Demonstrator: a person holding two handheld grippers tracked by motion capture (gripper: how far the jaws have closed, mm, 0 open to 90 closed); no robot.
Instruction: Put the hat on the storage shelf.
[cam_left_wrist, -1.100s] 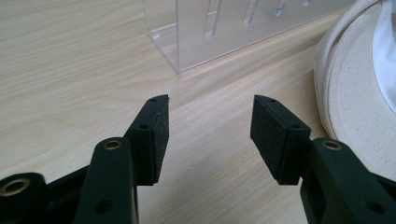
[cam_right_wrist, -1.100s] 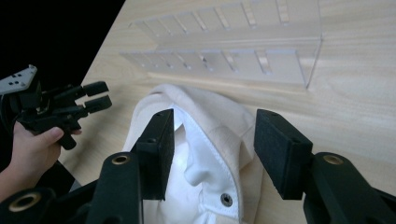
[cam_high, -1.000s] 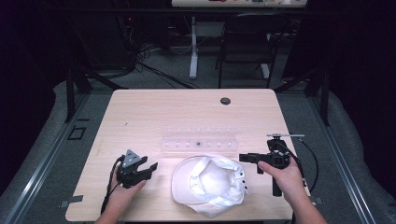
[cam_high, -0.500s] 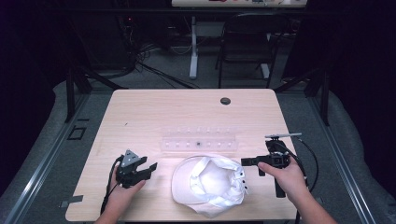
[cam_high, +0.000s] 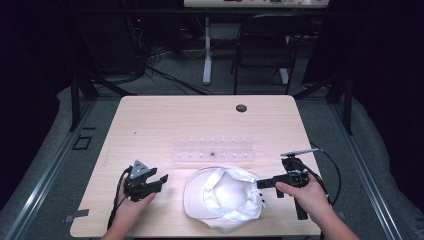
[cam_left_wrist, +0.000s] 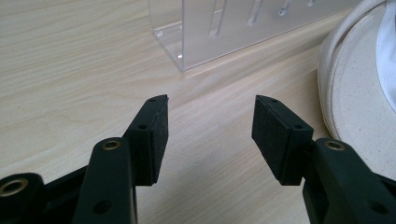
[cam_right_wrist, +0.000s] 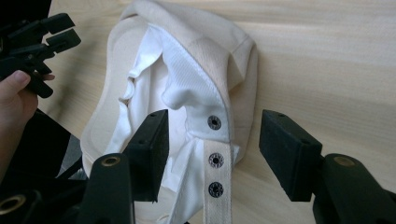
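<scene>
A cream cap (cam_high: 222, 197) lies upside down near the table's front edge, its white lining and snap strap (cam_right_wrist: 215, 161) facing up. My right gripper (cam_high: 263, 184) is open at the cap's right side, its jaws standing either side of the snap strap (cam_high: 260, 199) without touching it. My left gripper (cam_high: 159, 181) is open to the left of the cap, low over bare wood, nothing between its jaws. In the left gripper view the cap's brim (cam_left_wrist: 355, 88) lies at the right and my left gripper (cam_left_wrist: 210, 116) points toward a clear plastic rack (cam_left_wrist: 224, 28).
A clear acrylic rack (cam_high: 212, 151) lies across the table's middle, just behind the cap. A small dark round grommet (cam_high: 241, 108) sits near the far edge. A chair and desk legs stand beyond the table. Cables trail from both grippers.
My right gripper has moved left and slightly down to the cap's strap. The left gripper has stayed put.
</scene>
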